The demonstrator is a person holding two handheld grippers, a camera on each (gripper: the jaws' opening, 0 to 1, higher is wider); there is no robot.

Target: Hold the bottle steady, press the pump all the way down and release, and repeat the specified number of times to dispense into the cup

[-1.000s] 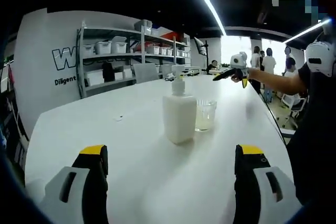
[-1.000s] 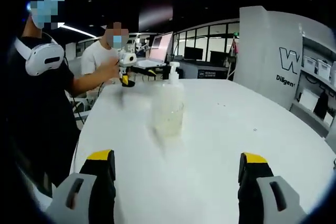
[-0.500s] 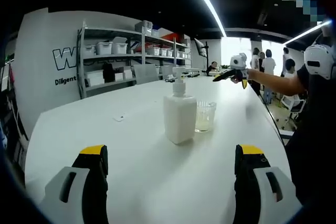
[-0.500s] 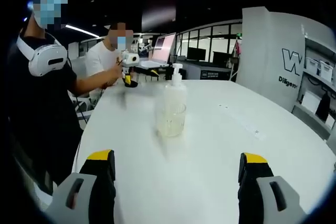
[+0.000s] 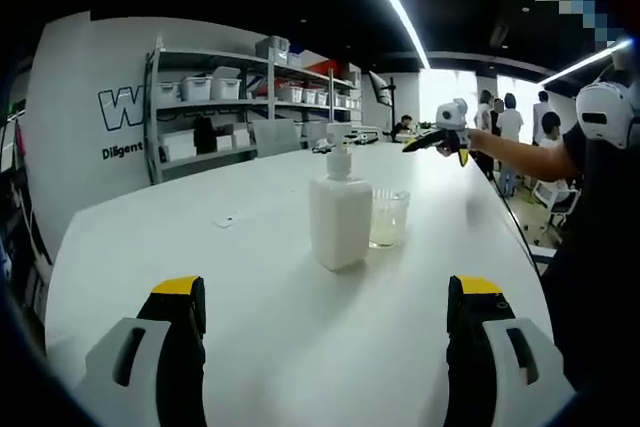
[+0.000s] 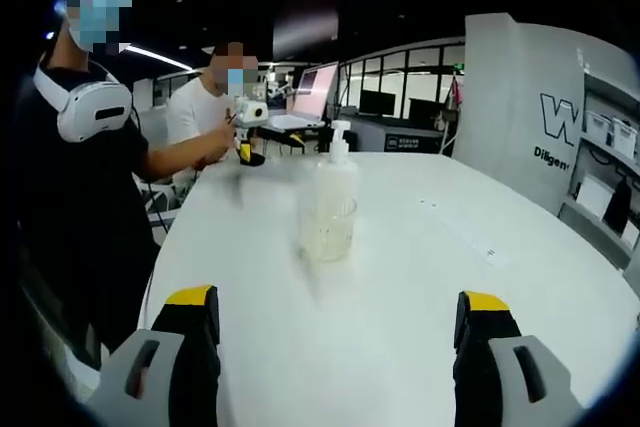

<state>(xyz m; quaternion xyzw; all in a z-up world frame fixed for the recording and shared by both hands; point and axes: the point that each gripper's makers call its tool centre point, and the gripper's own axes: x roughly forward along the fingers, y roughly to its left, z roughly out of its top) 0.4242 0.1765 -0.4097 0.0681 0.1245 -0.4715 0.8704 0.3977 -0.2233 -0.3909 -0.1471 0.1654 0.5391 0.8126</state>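
Observation:
A white square pump bottle (image 5: 340, 219) stands upright on the white table (image 5: 240, 287), its pump head (image 5: 340, 139) up. A clear cup (image 5: 388, 218) with a little pale liquid stands right beside it. My left gripper (image 5: 330, 322) is open and empty, well short of the bottle. My right gripper (image 5: 447, 135) hangs above the table's far end, held out on a person's arm. In the right gripper view the cup (image 6: 328, 229) stands in front of the bottle (image 6: 337, 169). My right gripper (image 6: 335, 332) is open and empty, some way from the cup. The left gripper (image 6: 248, 125) shows beyond, in a hand.
Shelves with white bins (image 5: 225, 107) line the wall behind the table. Several people stand at the far right (image 5: 510, 122). The table's edge (image 5: 522, 242) runs along the person with the headset. A laptop (image 6: 308, 97) sits at the table's far end.
Both views have drifted slightly with the hands. The bottle and cup have stayed where they were, and both grippers stay open.

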